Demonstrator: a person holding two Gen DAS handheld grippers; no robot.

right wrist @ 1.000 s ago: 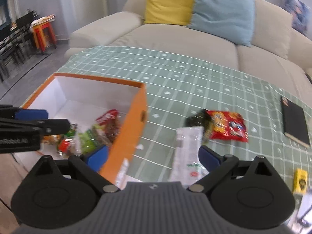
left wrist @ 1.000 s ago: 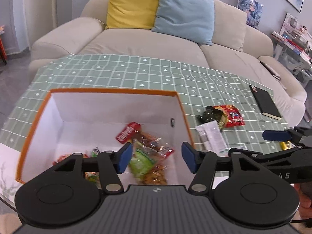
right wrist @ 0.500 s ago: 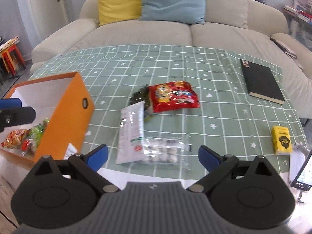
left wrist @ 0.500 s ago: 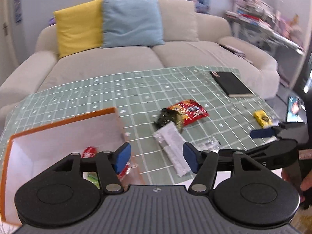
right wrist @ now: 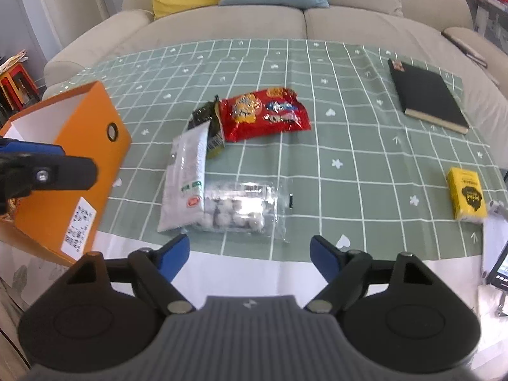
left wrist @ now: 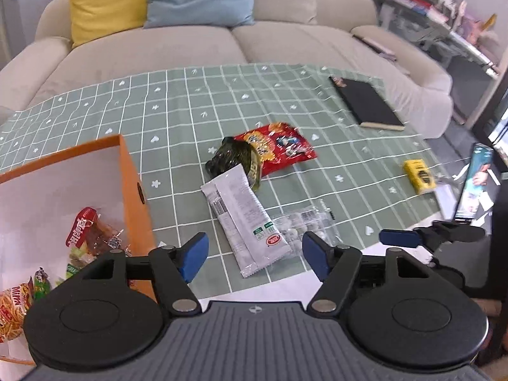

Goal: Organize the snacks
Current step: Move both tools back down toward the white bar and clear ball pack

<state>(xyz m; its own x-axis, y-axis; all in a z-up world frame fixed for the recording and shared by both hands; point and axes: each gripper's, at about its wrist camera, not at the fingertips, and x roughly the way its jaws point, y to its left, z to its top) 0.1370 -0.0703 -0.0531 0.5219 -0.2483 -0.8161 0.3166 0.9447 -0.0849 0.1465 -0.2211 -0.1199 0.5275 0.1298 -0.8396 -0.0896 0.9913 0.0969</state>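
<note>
An orange box (left wrist: 131,177) (right wrist: 92,146) with a white inside holds several snack packs (left wrist: 92,231). On the green checked cloth lie a long white pack (left wrist: 244,219) (right wrist: 187,174), a clear pack of white balls (left wrist: 304,225) (right wrist: 241,209), a dark green pack (left wrist: 231,158) (right wrist: 206,116) and a red pack (left wrist: 276,146) (right wrist: 263,114). My left gripper (left wrist: 255,255) hangs above the white pack's near end, jaws still opening, nothing between them. My right gripper (right wrist: 249,255) hovers just short of the clear pack, jaws closing but wide apart and empty.
A black notebook (right wrist: 427,96) lies at the far right of the cloth and a yellow packet (right wrist: 466,193) at its right edge. A phone (left wrist: 476,181) stands at the right. A beige sofa (left wrist: 222,41) with cushions runs behind the table.
Both views swung right, from the box to the loose packs on the cloth, and dropped closer to them. The left jaws widened; the right jaws narrowed a little.
</note>
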